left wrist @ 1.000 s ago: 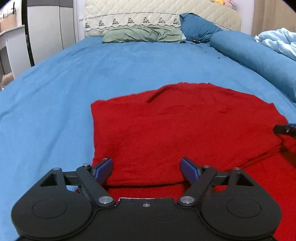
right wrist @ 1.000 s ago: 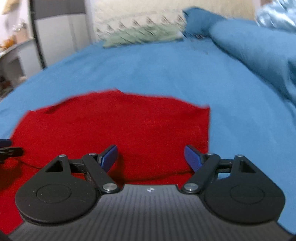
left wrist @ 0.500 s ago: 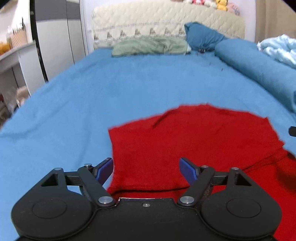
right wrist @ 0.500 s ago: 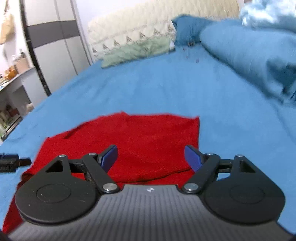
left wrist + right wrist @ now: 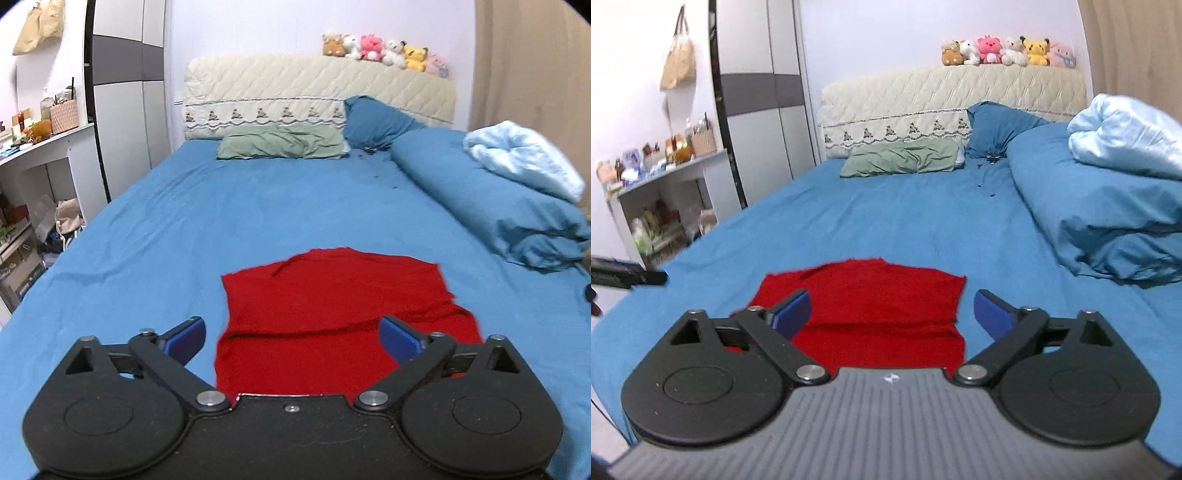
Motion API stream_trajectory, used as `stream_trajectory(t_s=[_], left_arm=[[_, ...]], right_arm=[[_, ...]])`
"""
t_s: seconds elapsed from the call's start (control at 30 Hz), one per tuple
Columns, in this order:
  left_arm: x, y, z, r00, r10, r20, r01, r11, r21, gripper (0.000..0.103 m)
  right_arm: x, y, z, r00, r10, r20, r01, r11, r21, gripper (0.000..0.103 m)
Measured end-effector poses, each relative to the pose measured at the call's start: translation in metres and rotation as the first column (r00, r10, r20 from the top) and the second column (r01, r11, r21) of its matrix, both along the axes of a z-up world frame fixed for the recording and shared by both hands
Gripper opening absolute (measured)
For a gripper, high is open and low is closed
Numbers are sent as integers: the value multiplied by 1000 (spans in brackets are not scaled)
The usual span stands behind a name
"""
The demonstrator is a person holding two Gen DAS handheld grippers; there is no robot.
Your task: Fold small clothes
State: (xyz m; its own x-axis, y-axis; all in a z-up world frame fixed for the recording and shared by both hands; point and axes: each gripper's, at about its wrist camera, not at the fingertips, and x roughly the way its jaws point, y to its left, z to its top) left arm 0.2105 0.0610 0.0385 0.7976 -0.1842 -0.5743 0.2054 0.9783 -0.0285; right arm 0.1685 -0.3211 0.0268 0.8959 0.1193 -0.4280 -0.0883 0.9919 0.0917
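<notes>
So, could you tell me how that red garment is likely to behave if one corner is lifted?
The red garment probably droops limply: it lies flat with a soft fold across it. It looks light and thin. Its knit-like surface likely grips the blue sheet rather than sliding.

Bright, even light; fisheye-bent edges.

A small red garment (image 5: 332,299) is lying flat on a bed's blue sheet (image 5: 184,240), folded over itself so an upper layer is covering the far part, its near edge crossing the lower layer.
</notes>
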Motion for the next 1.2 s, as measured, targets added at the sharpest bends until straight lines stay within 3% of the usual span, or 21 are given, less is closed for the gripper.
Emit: stream_trajectory(t_s=[0.13,0.27,0.43,0.6,0.87,1.13,1.2], left_arm=[[-49,4,-11,999,-31,-6,31,1000,-3,103],[-84,11,-42,999,-34,-17,34,999,-1,103],[-99,29,-97,994,17,-111,-23,998,-53,100],[-98,47,-149,975,97,-201,-109,993,-49,85],[-99,64,-188,955,163,-246,-179,983,-44,61],[-102,66,-203,957,150,-249,-170,984,-60,50],[-102,63,-203,958,151,-244,-166,985,-44,48]], right_arm=[[-52,5,-13,1000,18,-15,-19,999,-35,103],[-91,5,-40,999,12,-50,-14,999,-39,103],[-113,10,-95,988,-6,-153,1,999,-37,103],[-118,11,-141,972,-51,-228,45,999,-30,102],[-114,10,-186,938,-117,-325,124,992,1,83],[-108,19,-208,921,-122,-371,114,992,-45,67],[-106,20,-209,920,-118,-373,109,993,-44,57]])
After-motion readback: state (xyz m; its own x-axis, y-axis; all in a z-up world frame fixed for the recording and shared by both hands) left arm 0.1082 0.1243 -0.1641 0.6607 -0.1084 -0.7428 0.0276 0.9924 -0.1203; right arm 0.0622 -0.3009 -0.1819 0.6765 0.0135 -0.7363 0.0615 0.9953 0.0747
